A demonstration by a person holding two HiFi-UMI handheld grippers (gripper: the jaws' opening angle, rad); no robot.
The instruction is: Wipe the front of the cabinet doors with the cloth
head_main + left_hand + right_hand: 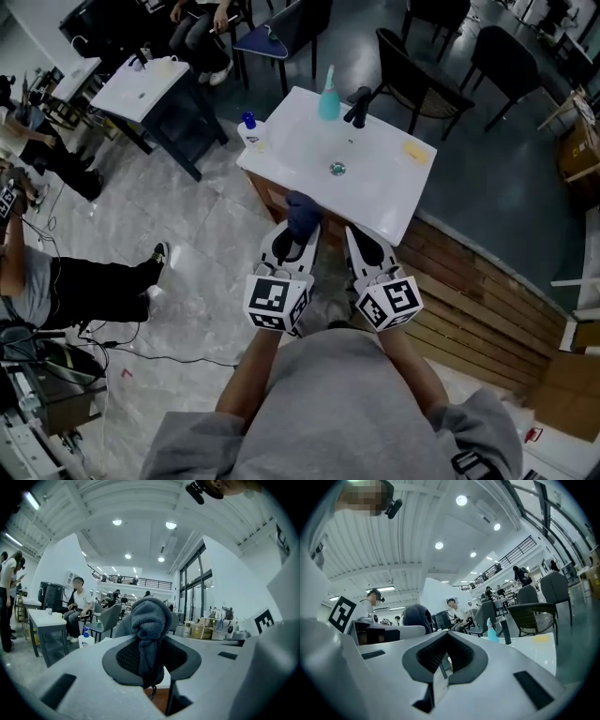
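Left tongs (296, 239) pinch a dark cloth (302, 212), which bunches up past their tips. Right tongs (368, 246), just beside them, are pressed together and empty. Both hover at the white sink's (380, 202) near edge. The cabinet (266, 197) front lies below, mostly hidden. Likely risks: the wad slipping free under rubbing, or the tongs striking the sink rim.

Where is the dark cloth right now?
The cloth is pinched in the left gripper, in the middle of the head view, right at the near edge of the white sink.
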